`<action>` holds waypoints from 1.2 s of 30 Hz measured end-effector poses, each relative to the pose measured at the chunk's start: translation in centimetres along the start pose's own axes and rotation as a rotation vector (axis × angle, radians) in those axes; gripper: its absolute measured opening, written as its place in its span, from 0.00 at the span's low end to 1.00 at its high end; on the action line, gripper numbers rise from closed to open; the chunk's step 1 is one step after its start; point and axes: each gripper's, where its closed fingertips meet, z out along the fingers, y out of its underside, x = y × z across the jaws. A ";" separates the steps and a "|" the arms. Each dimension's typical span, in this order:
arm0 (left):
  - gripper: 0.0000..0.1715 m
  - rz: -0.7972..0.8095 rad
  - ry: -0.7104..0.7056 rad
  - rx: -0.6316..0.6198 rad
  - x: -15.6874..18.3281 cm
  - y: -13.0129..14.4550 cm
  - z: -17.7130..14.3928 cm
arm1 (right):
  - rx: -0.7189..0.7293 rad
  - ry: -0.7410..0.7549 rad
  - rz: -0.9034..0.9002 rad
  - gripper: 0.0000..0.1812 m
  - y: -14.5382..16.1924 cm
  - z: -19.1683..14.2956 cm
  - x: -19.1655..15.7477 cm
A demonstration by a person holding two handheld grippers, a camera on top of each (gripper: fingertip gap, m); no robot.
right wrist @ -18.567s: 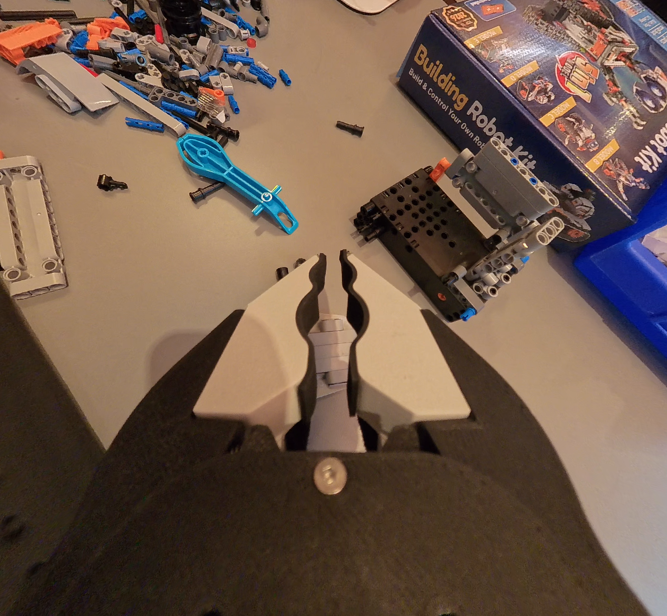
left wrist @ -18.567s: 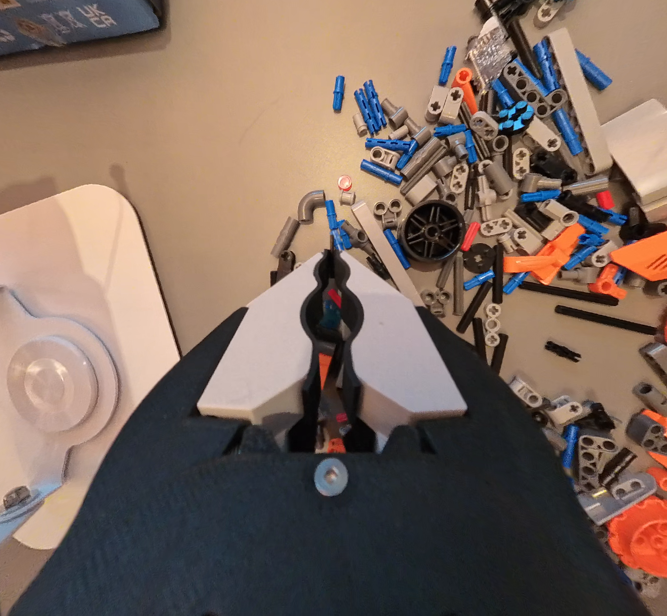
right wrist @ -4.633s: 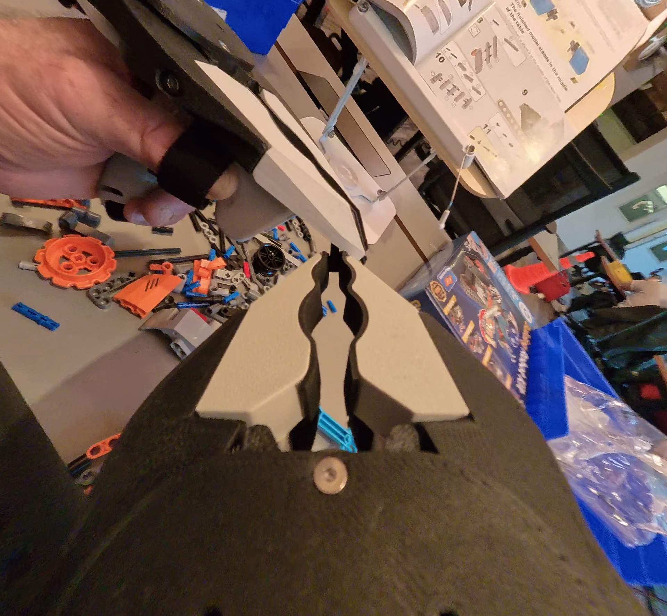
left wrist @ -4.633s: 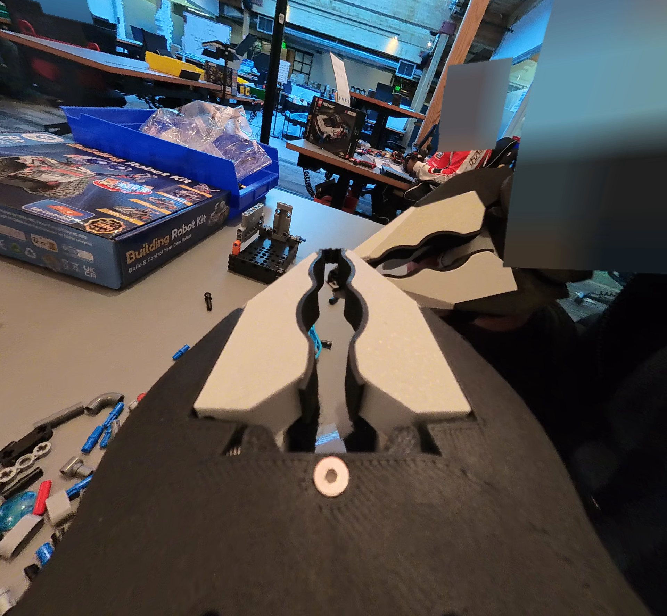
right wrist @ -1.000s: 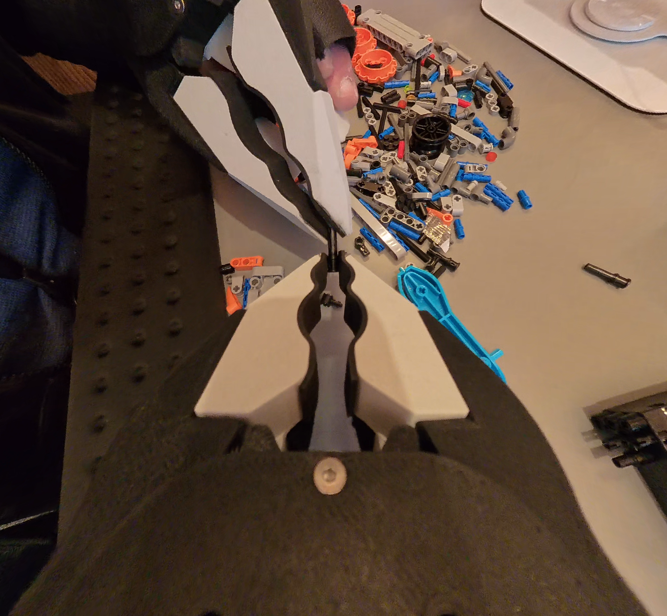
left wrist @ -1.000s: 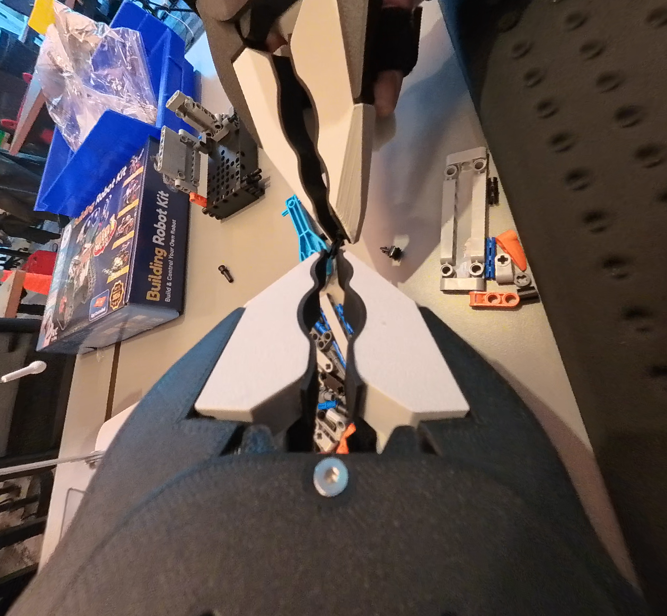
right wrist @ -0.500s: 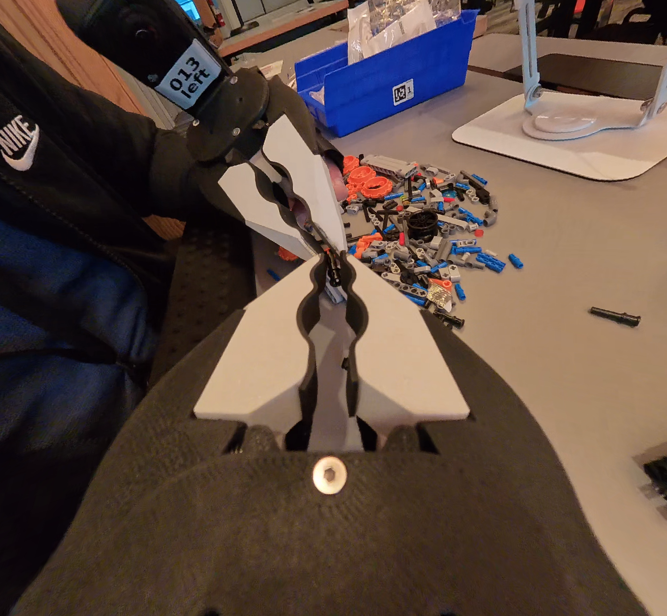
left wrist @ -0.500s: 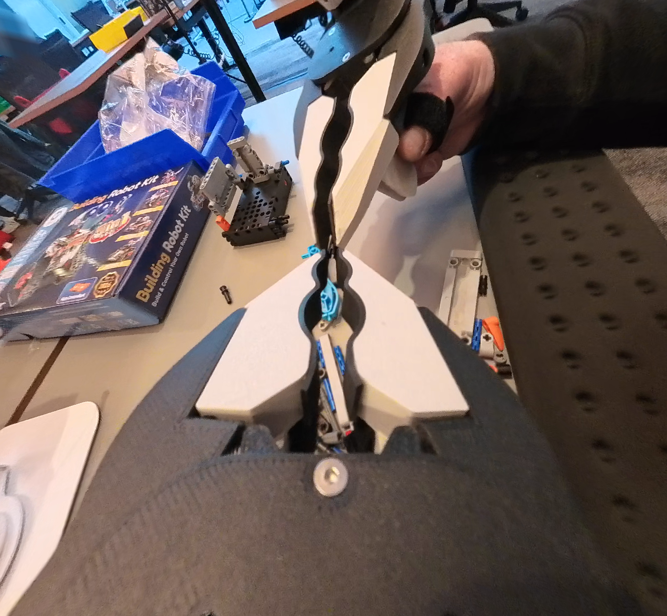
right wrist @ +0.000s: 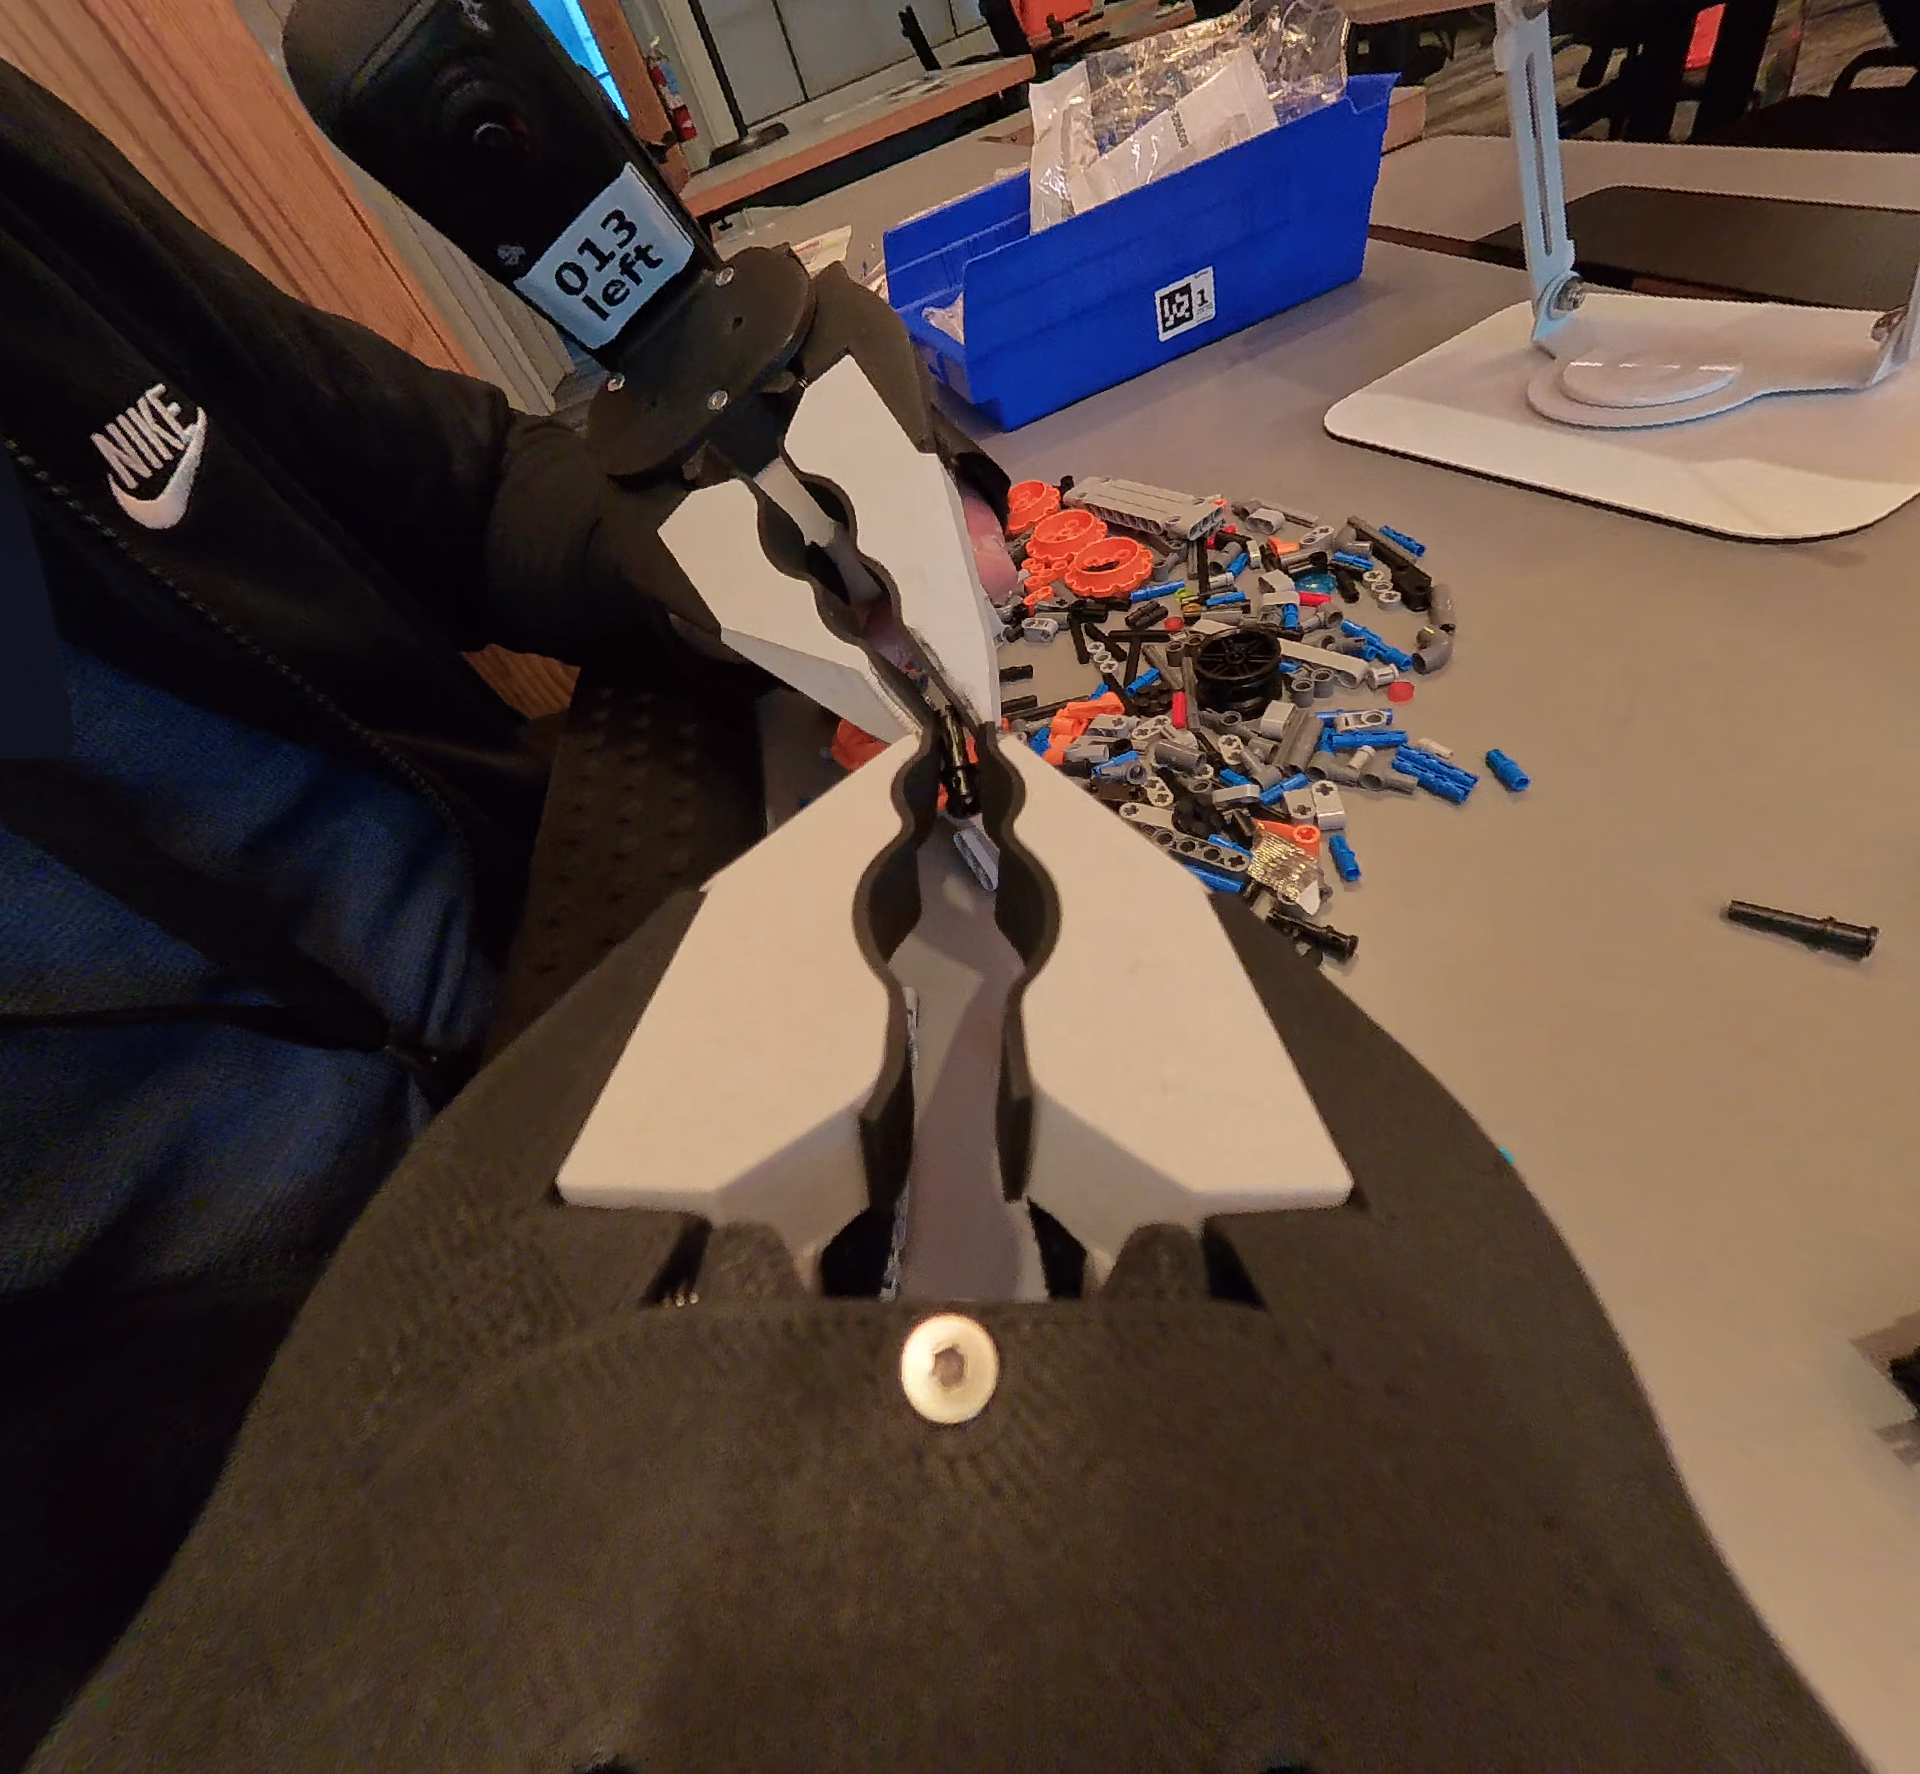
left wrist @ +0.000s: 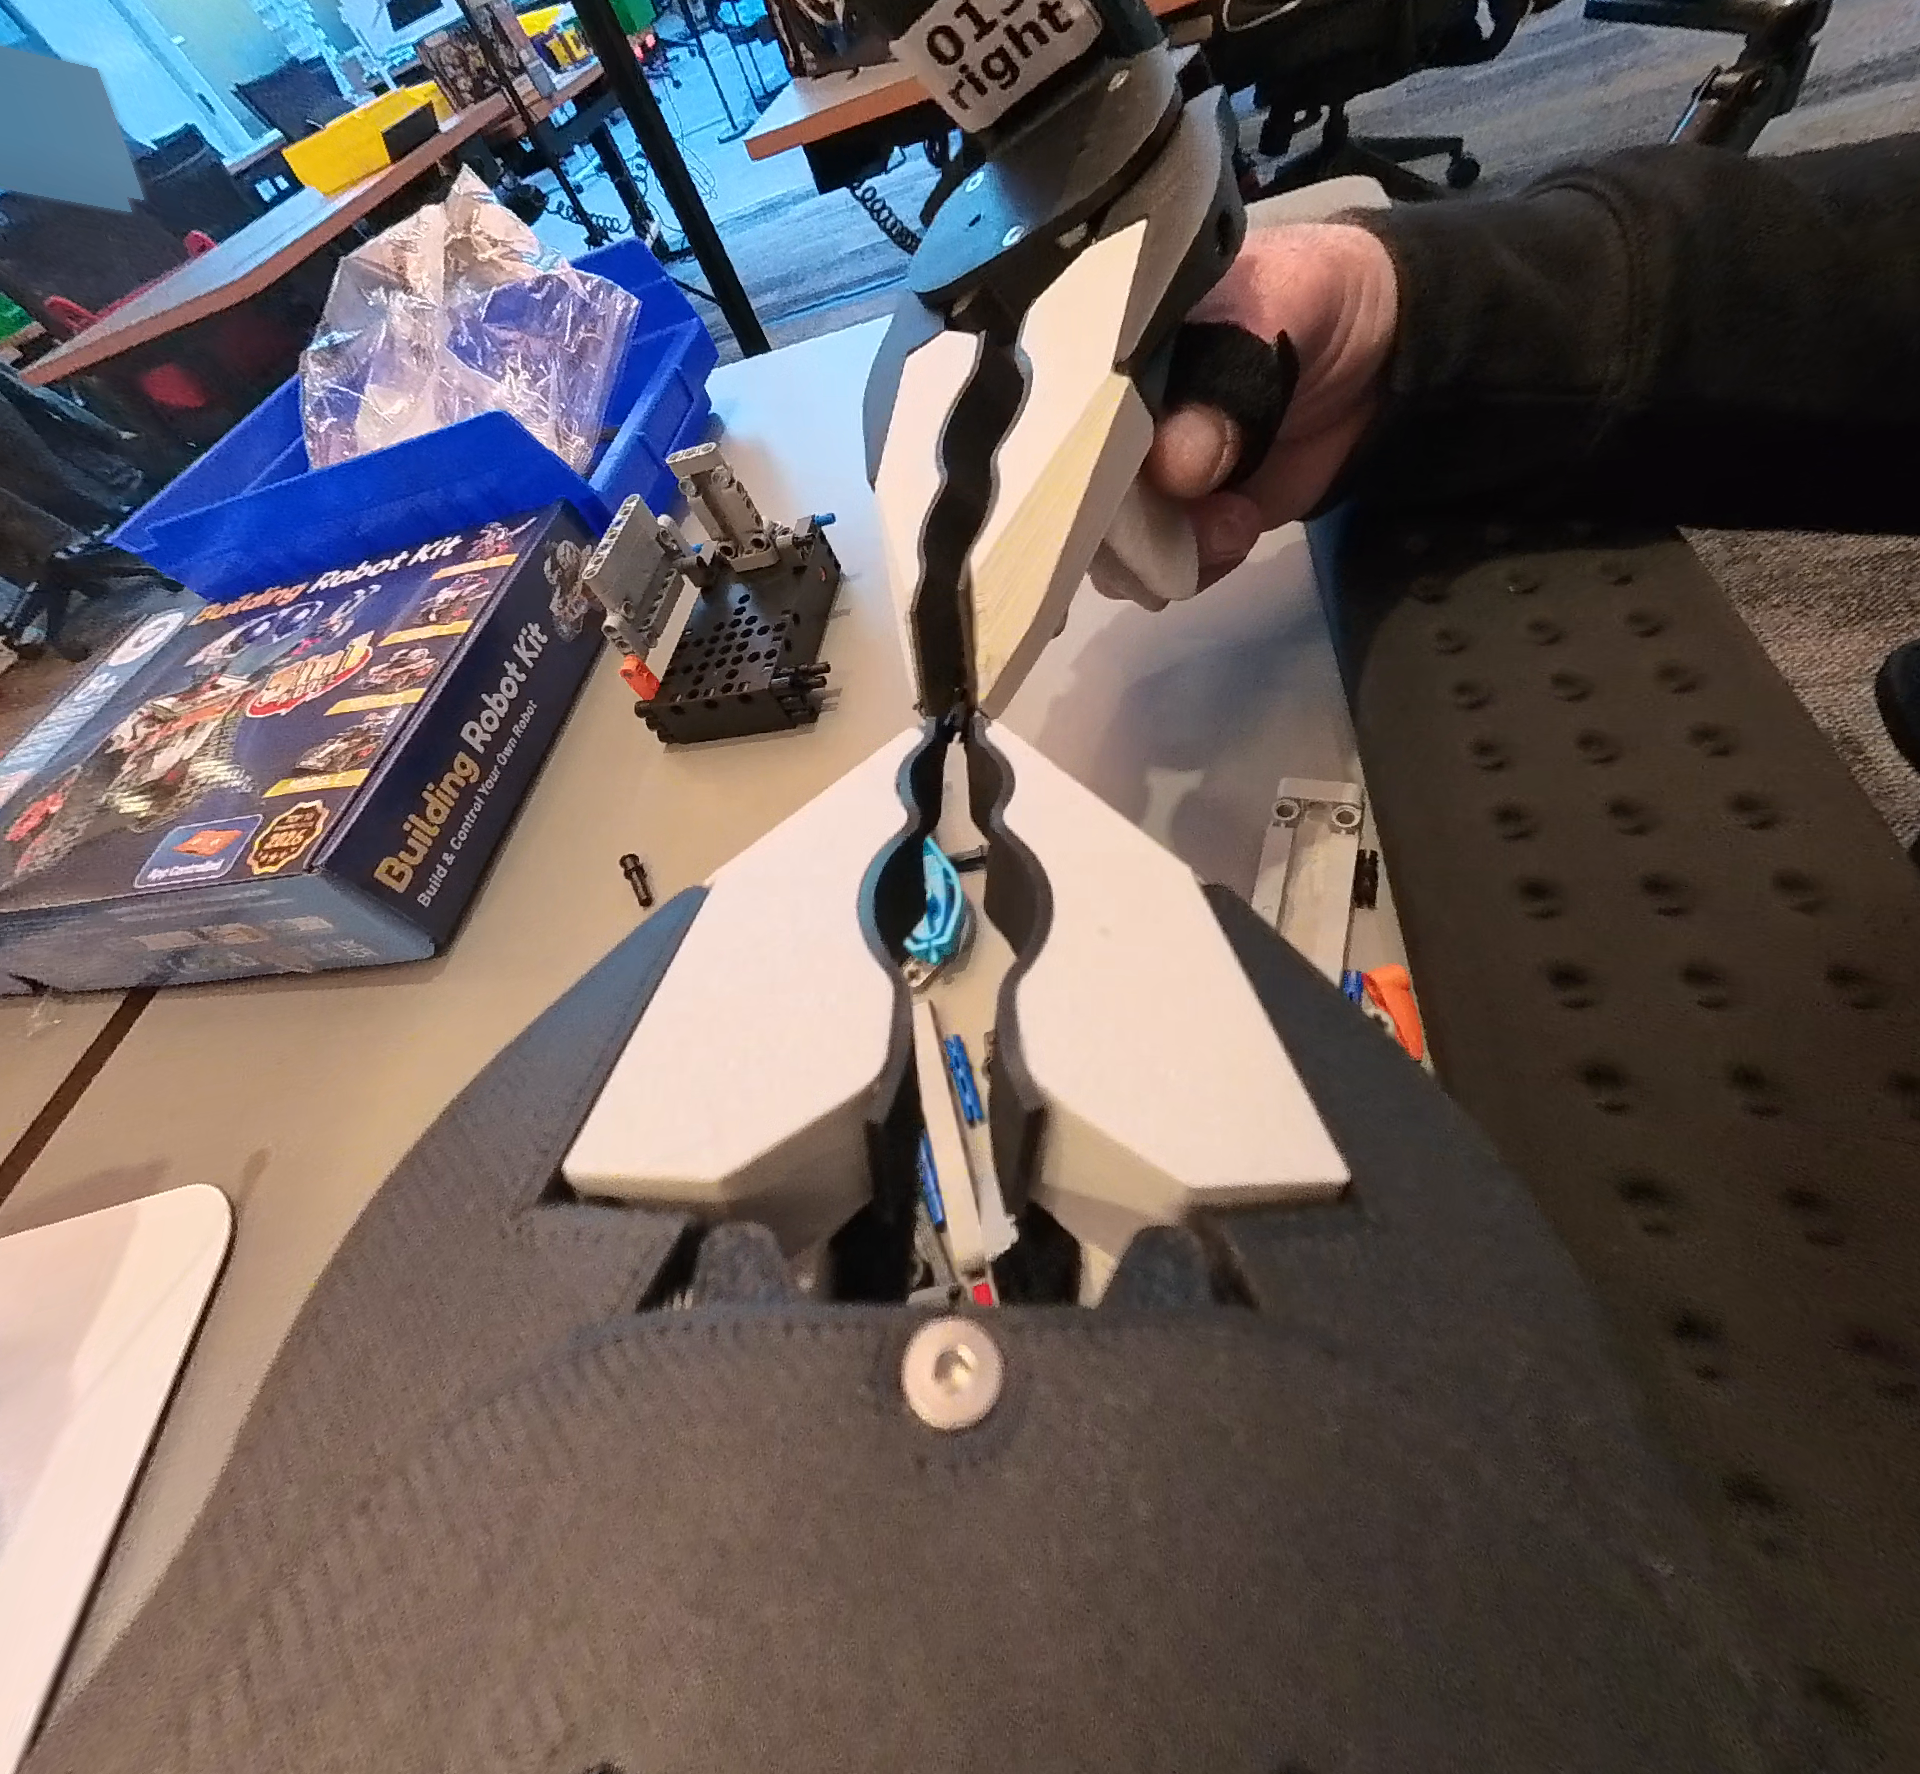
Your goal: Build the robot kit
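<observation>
- We find a small black pin [right wrist: 961, 768] held in the air above the table edge, between the two gripper tips, which meet nose to nose; it stands roughly along the line of our right gripper's fingers
- Our right gripper [right wrist: 958, 756] has its jaws drawn nearly together on the pin at the very tips; only a narrow slit shows between them; seen from the left wrist view, the same gripper [left wrist: 951, 701] points down toward us, a hand [left wrist: 1262, 415] round its handle
- Our left gripper [left wrist: 948, 735] is likewise almost closed, its tips pressed to the other end of the pin [left wrist: 948, 722]; whether it truly clamps the pin or merely touches it, we cannot tell; in the right wrist view this gripper [right wrist: 951, 711] comes in from the upper left
- We judge the tip-to-tip pose serves to steady so small a part from both ends, clear of the table
- Below, on the grey table [right wrist: 1621, 789], lies a loose pile of building parts [right wrist: 1247, 685] in blue, grey, black and orange; a lone black axle pin [right wrist: 1803, 927] lies well apart to its right
- Farther off: a half-built black and grey assembly [left wrist: 727, 612] just beside a printed kit box [left wrist: 291, 748], a blue bin [right wrist: 1132, 270] with clear bags, and a white stand base [right wrist: 1662, 415]
</observation>
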 end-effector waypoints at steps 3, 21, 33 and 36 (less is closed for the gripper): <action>0.00 -0.050 -0.001 0.041 -0.5 -0.7 -0.4 | 0.014 -0.003 -0.005 0.04 -0.2 -0.3 0.0; 0.00 -0.011 -0.004 0.025 -0.1 -0.7 -0.1 | 0.065 -0.059 0.034 0.02 -0.9 -0.2 -0.7; 0.15 -0.057 0.122 -0.274 -0.2 4.9 -0.5 | -0.019 0.031 0.020 0.01 0.4 -0.7 0.8; 0.16 -0.050 0.168 -0.422 0.8 8.1 -0.4 | -0.087 0.080 0.015 0.02 1.6 -0.4 1.6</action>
